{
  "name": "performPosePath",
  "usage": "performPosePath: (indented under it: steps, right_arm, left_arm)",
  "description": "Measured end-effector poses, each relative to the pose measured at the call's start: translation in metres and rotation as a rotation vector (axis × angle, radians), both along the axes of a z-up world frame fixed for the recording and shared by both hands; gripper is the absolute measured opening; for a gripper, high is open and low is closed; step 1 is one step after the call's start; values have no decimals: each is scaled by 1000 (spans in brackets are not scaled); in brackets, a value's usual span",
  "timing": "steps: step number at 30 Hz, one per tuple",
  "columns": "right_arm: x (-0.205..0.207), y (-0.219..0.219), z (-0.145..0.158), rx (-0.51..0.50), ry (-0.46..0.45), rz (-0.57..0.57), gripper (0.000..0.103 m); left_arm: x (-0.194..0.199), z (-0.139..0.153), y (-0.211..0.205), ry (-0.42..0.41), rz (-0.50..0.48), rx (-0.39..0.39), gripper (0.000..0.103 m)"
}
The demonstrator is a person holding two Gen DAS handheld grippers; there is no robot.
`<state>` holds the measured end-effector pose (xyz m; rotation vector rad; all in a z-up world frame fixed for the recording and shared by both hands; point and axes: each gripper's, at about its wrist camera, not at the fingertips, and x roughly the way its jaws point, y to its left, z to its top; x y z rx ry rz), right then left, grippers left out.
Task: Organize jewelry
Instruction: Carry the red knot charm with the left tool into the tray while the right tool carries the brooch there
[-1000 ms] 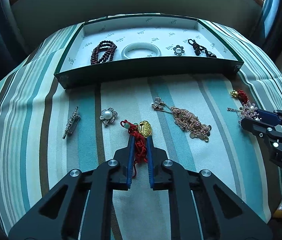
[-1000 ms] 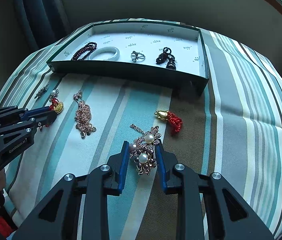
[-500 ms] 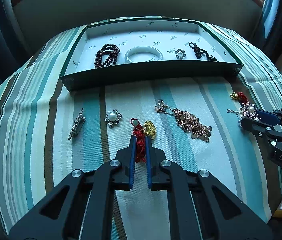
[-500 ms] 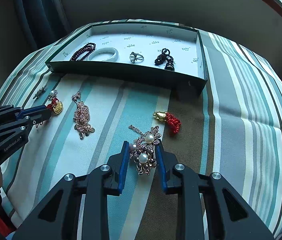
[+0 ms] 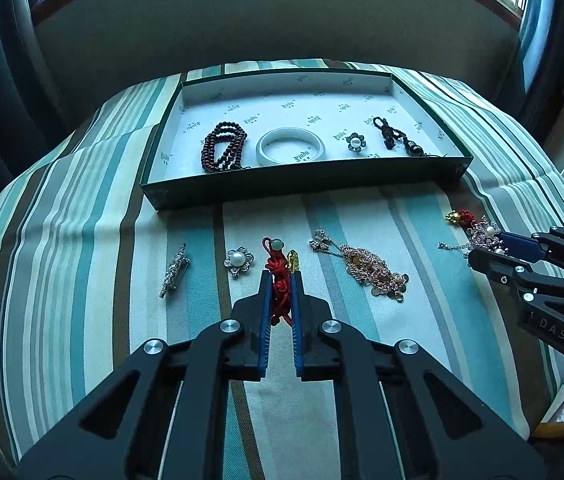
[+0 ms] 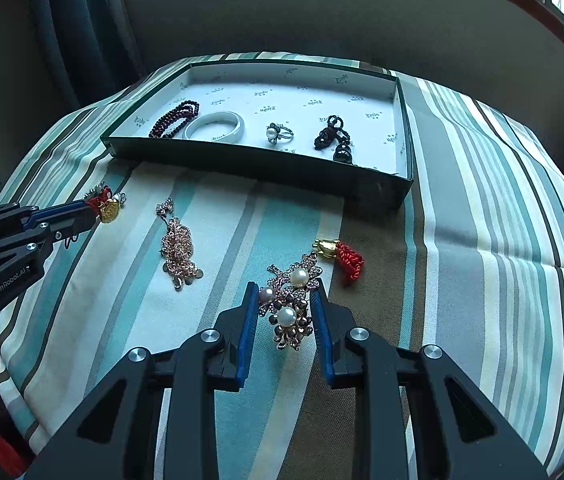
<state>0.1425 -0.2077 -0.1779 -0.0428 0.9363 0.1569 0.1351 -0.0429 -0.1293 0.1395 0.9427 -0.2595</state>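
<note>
The left gripper [image 5: 280,280] has its jaws pinched on the red cord [image 5: 280,286] of a knotted charm, whose gold pendant [image 5: 292,261] and pale bead [image 5: 276,245] stick out past the fingertips; from the right wrist view the charm looks raised off the cloth [image 5: 82,240], though I cannot be sure. The cord is soft and light, so it should crush a little and hold well, but the pendant will likely swing, and a grip on the braid near the knot seems the safest hold. The right gripper [image 6: 284,300] stands with its jaws apart around the pearl brooch [image 6: 289,312], the blue pads close to its sides but seemingly not pressing. The brooch is stiff, lumpy and probably fragile at its small stones, and the round pearls are slippery, so the metal body is the better place to close on. Just beside it lies a second red charm [image 6: 339,256]. Between the grippers a chain [image 5: 373,272] lies heaped, limp and apt to snag. Left of the held charm sit a pearl flower [image 5: 238,261] and a bar pin [image 5: 174,270]. Beyond, the box [image 5: 305,182] holds beads [image 5: 224,152], a bangle [image 5: 290,147], a ring [image 5: 355,142] and a black knot [image 5: 391,138].
</note>
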Motion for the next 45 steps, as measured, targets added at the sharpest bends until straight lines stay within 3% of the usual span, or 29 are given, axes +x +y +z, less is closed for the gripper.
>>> performPosePath:
  steps: [15,27,32,37,45]
  right_arm:
    - [23,-8,46,25,-116,-37,27]
    - [94,3,68,20,-213,-23,27]
    - [133,8,57,39,-212,-26,27]
    - [167,14,30,31,-164,-29,27]
    - [188,19,-6,12,-98,-37,27]
  left_arm:
    - [31,41,-17,-107,-42,-49,9]
    - [103,54,-38,-172,-38,-69,9]
    - [139,39,-49,-167,-31,-65,9]
    - [175,7,-53,-111,-7,-49,9]
    - [195,-19,-50,-49,20,-30,9]
